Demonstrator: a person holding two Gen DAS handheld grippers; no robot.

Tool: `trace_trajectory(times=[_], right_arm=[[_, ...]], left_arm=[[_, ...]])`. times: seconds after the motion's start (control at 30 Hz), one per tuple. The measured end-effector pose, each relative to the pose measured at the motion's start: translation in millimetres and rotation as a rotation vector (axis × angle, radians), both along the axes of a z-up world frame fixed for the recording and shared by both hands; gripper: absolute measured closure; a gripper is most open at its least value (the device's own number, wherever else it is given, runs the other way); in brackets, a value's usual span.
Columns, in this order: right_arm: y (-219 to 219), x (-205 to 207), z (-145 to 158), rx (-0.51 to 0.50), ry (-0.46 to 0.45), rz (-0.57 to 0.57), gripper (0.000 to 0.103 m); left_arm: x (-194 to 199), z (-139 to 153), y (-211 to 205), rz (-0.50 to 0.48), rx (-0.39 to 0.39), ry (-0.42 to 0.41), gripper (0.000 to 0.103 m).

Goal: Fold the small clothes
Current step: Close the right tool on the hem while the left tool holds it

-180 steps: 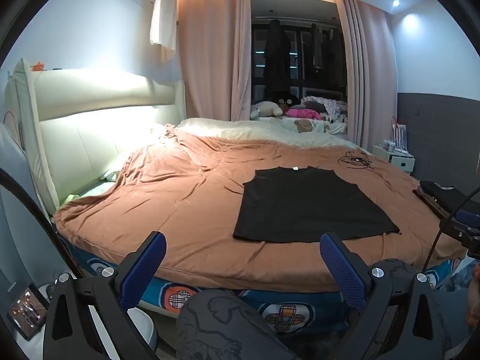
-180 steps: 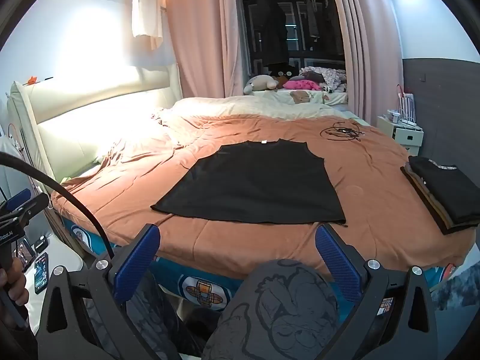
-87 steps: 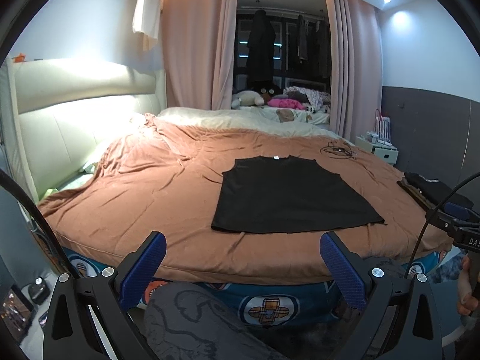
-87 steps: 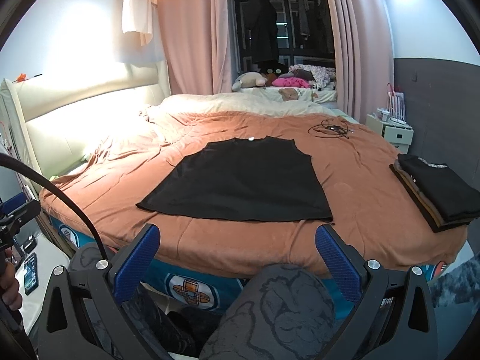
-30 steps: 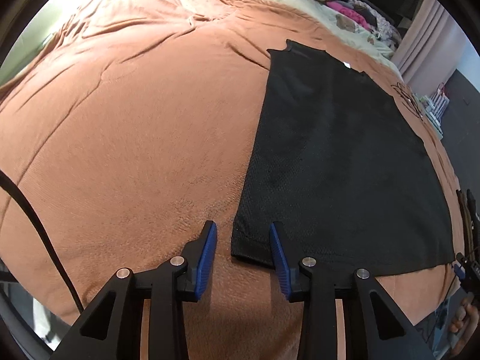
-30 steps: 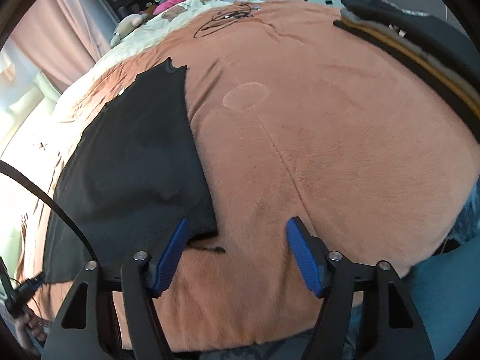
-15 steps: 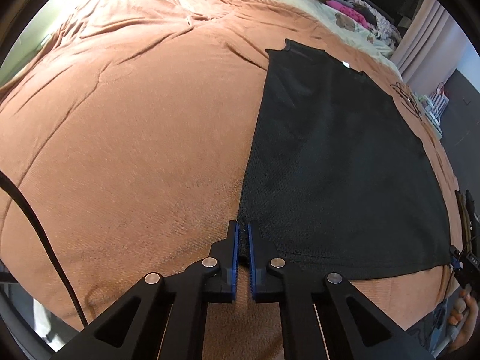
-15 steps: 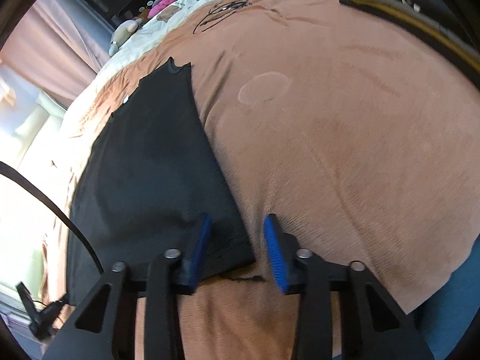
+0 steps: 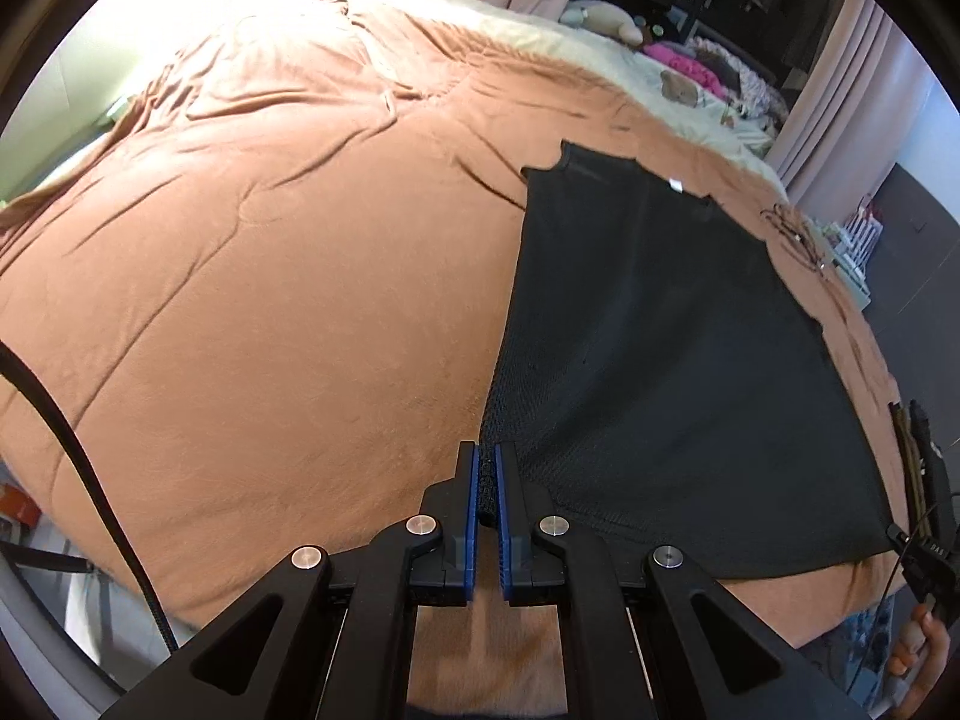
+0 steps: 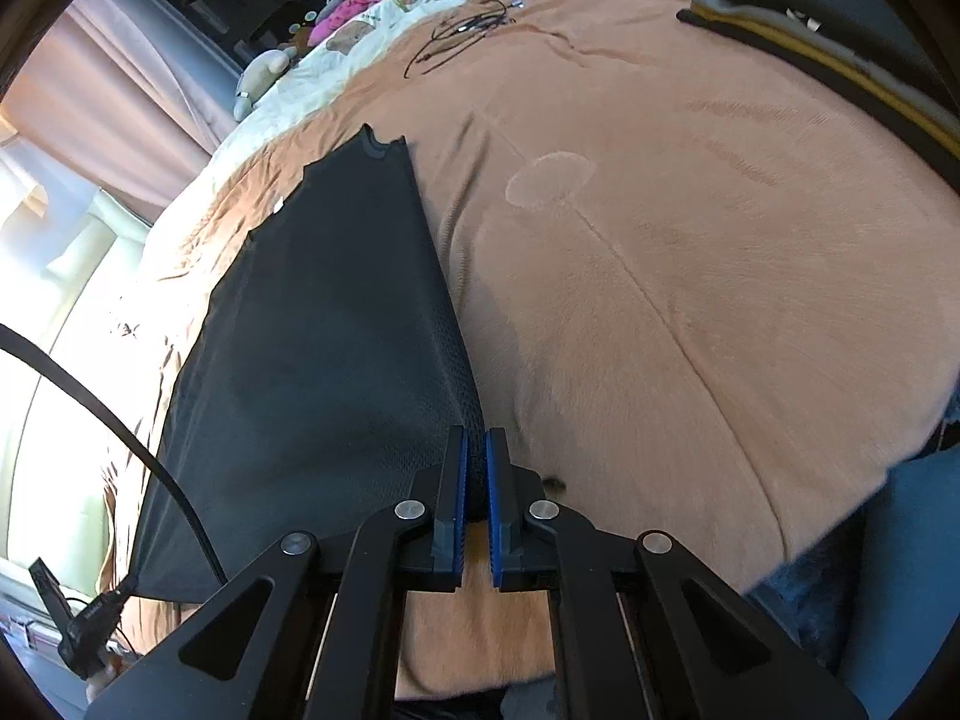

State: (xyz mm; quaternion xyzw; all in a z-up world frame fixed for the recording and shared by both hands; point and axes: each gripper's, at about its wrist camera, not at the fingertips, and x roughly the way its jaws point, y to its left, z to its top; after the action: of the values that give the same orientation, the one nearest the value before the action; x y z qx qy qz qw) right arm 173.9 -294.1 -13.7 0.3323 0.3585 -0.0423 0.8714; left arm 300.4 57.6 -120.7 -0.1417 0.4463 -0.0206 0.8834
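A black sleeveless top [image 9: 648, 336] lies spread flat on the brown bedspread [image 9: 258, 312], its neck end far from me. My left gripper [image 9: 486, 462] is shut on the near left hem corner, which rises a little off the bed. In the right wrist view the same black top [image 10: 324, 330] runs away from me, and my right gripper [image 10: 474, 450] is shut on its near right hem corner. Black fabric shows between both pairs of blue pads.
A stack of folded dark clothes [image 10: 840, 30] sits at the bed's right side. A tangle of black cable [image 10: 468, 30] lies on the bedspread [image 10: 690, 240] beyond the top. Plush toys and a pink item [image 9: 678, 66] are at the far end. A person's hand [image 9: 918, 654] holds the other gripper at the lower right of the left wrist view.
Both grippers went from open to shut on the top's near hem corners. The left one then lifted, pulling its corner up off the bedspread.
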Motion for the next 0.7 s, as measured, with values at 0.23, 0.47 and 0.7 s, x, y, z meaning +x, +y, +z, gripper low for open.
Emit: trace_trajectory(times=[0.23,0.47,0.7], right_arm=[[12.9,-31.5,8.4,-0.054,-0.02,0.011,0.101],[25.6,-59.6,11.6,-0.091,-0.049,0.019,0.101],[28.4,-97.6,13.8,-0.107,-0.091,0.012,0.101]], left_arm=[[-28.3,14.1,7.2,0.005,-0.015,-0.039,0.098],[-62.2,25.8,6.4,-0.011,-0.019,-0.079,0.098],[-95.6,35.2,4.6,-0.033,-0.016,-0.12,0.098]])
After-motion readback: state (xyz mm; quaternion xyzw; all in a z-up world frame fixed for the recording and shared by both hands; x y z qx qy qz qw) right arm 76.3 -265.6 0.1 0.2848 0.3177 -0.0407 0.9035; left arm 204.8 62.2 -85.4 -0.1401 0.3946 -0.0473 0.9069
